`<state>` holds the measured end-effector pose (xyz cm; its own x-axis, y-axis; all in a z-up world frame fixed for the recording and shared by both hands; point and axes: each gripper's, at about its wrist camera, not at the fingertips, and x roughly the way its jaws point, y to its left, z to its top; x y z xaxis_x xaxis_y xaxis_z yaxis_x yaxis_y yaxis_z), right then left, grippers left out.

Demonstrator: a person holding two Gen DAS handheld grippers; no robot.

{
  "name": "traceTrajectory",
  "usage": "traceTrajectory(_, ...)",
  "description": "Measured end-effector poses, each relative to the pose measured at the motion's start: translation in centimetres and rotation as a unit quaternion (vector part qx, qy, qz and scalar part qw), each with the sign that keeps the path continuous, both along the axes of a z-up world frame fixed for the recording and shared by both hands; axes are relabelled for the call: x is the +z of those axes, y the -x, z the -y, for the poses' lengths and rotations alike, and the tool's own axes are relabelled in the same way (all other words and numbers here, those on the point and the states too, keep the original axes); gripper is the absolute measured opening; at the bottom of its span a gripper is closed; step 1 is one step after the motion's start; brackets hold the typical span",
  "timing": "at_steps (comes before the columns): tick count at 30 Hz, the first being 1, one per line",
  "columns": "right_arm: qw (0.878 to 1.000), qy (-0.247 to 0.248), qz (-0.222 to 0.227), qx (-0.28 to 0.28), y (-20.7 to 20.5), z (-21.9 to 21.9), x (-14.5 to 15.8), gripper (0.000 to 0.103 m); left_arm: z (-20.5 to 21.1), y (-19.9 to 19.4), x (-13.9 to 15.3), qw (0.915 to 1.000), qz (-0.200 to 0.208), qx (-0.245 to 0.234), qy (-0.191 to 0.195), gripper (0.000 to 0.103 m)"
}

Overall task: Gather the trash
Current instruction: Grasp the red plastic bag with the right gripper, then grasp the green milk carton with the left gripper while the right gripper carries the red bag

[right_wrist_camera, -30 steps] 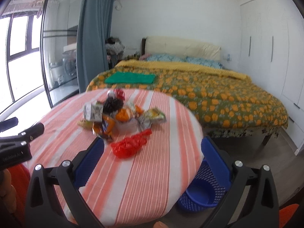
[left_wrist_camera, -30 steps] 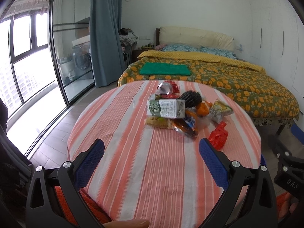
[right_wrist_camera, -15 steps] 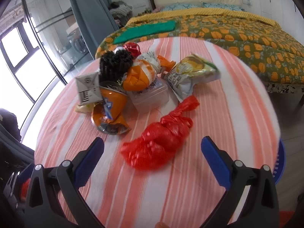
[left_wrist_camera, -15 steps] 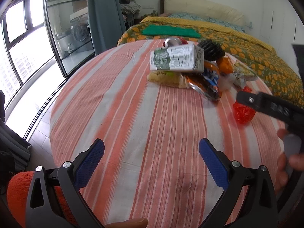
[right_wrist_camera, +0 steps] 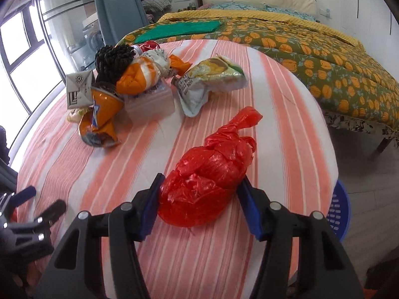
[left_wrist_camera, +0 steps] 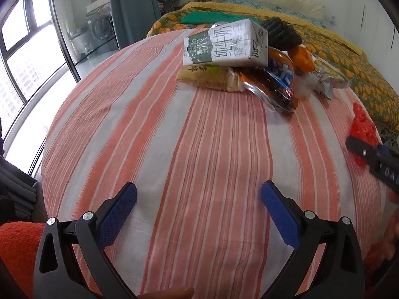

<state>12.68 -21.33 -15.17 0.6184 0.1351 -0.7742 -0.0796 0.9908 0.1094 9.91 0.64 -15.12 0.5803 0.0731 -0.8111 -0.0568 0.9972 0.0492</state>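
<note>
Both grippers have dropped closer to the striped table since a second ago, and the right one, then spread wide over bare cloth, now brackets the red bag.

Left wrist view: the left gripper (left_wrist_camera: 199, 195) hangs over bare orange-and-white striped tablecloth (left_wrist_camera: 154, 129), its blue pads spread wide with nothing between them. Well ahead lies a trash pile: a green-and-white milk carton (left_wrist_camera: 224, 43) lying on its side atop a tan snack packet (left_wrist_camera: 207, 77), with an orange foil wrapper (left_wrist_camera: 276, 82) just to its right. At the far right edge sits the red plastic bag (left_wrist_camera: 361, 132), partly hidden behind the dark body of the other gripper.

Right wrist view: the right gripper (right_wrist_camera: 199, 199) is closing, its blue pads on either side of the red plastic bag (right_wrist_camera: 209, 174); the pads look to be at the bag's sides, but whether they press it cannot be told. The bag lies on the table near its right edge, long axis running away from the camera and slightly rightward, knotted tail pointing toward the bed (right_wrist_camera: 324, 57). A pale crumpled chip bag (right_wrist_camera: 212, 79) and the pile lie beyond. A blue basket (right_wrist_camera: 339, 211) stands on the floor beside the table.
</note>
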Motion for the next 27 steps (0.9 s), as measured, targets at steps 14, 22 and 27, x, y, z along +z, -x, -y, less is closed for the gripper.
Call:
traceTrajectory(14,0.999,0.024,0.03,0.02,-0.1,-1.5,-0.8,0.078,-0.5,-4.4,4.8,0.9972,0.03,-0.008,0.068,0.099)
traceTrajectory(22,0.999,0.028,0.032,0.021,-0.2,-1.7,-0.8,0.079,3.2,-13.9,7.2,0.9962,0.042,-0.054,0.053,0.099)
traceTrajectory(27,0.999,0.024,0.033,0.022,-0.1,-1.7,-0.8,0.079,-0.1,-13.8,5.9,0.9974,0.029,-0.023,0.062,0.099)
